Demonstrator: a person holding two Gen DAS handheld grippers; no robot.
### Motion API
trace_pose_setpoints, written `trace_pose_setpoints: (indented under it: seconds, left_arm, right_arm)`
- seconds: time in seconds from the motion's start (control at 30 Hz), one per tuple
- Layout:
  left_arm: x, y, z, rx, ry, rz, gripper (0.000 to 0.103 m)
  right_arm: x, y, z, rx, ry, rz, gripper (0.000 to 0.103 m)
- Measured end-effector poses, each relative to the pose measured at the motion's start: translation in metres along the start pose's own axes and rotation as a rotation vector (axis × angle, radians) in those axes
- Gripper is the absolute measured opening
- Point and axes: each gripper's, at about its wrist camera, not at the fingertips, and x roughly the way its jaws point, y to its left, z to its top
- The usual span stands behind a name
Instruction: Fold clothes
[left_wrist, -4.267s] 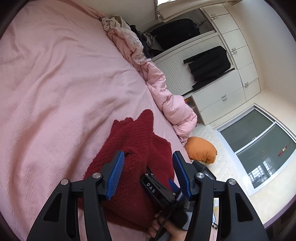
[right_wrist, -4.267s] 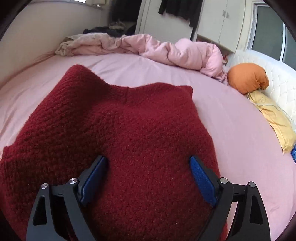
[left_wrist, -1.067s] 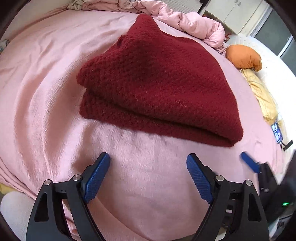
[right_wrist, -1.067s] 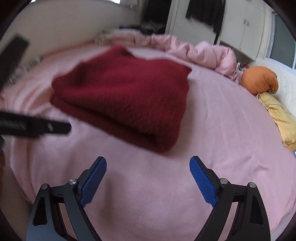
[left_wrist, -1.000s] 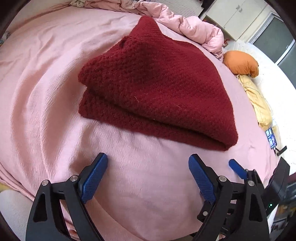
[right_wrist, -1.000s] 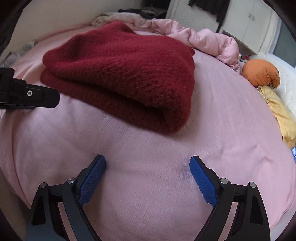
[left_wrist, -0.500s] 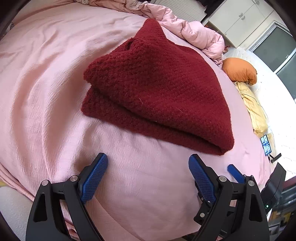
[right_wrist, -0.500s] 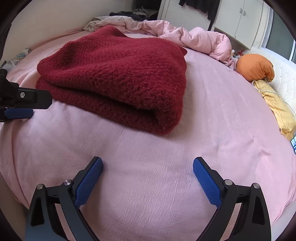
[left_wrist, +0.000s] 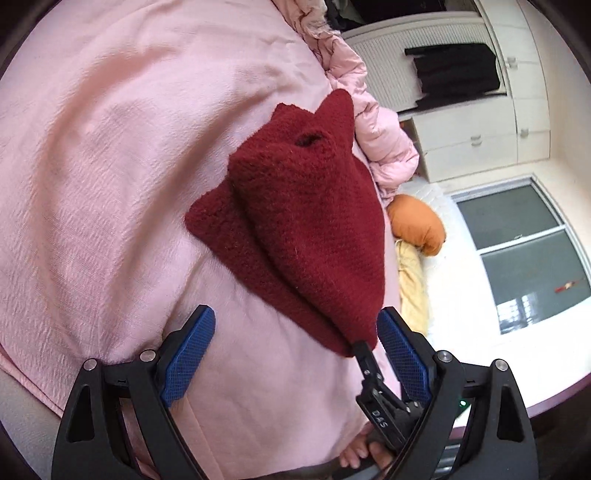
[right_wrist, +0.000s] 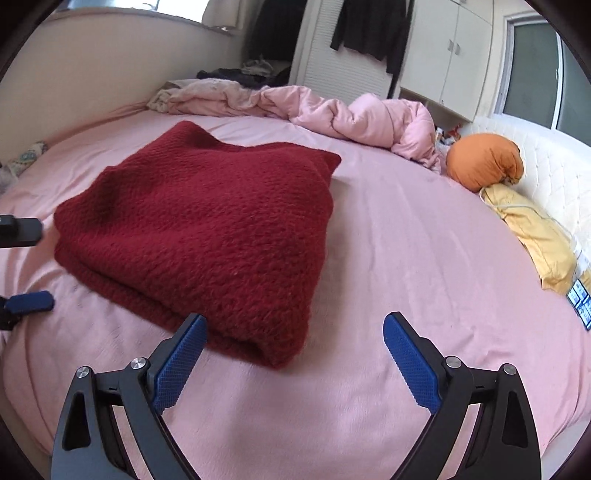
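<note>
A: What does the fuzzy dark red knitted sweater (right_wrist: 207, 229) look like?

B: It is folded into a thick pile with soft layers. It lies in the middle of the pink bed sheet (right_wrist: 406, 258).

A: Are the tools grabbing it?

B: No. The left gripper (left_wrist: 295, 354) and right gripper (right_wrist: 291, 354) are both wide apart, holding nothing.

A: And the room?

B: A crumpled pink quilt (right_wrist: 362, 114), a round orange cushion (right_wrist: 484, 160), white cupboards (right_wrist: 458, 55).

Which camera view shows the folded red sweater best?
The right wrist view: the red sweater lies whole and level on the pink bed, its folded layers clear. The left wrist view shows it tilted, and the near corner is partly hidden.
</note>
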Motion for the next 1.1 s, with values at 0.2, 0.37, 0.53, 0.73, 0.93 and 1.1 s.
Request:
trace_pose_setpoints:
  seconds: [0.2,0.37,0.53,0.73,0.93,1.1]
  left_arm:
    - [0.001,-0.006,-0.004,0.004,-0.002,0.0,0.09]
    - [0.0,-0.006,-0.005,0.007,-0.001,0.006,0.09]
    - [0.004,-0.01,-0.007,0.029,0.003,0.032,0.09]
    - [0.006,-0.014,-0.01,0.062,0.001,0.066,0.09]
    - [0.018,-0.029,-0.023,0.144,0.05,0.057,0.09]
    - [0.024,-0.046,-0.037,0.214,0.074,0.02,0.09]
  right_arm:
    - [0.04,-0.024,0.014,0.197,0.122,0.193,0.096]
    - [0.047,-0.038,0.007,0.358,0.09,0.399,0.039]
    - [0.03,-0.046,0.01,0.332,0.053,0.425,0.028]
    - [0.012,-0.088,0.01,0.323,0.032,0.402,0.026]
    - [-0.007,-0.117,-0.021,0.351,0.065,0.364,0.025]
    - [-0.022,-0.112,-0.04,0.351,0.093,0.369,0.03]
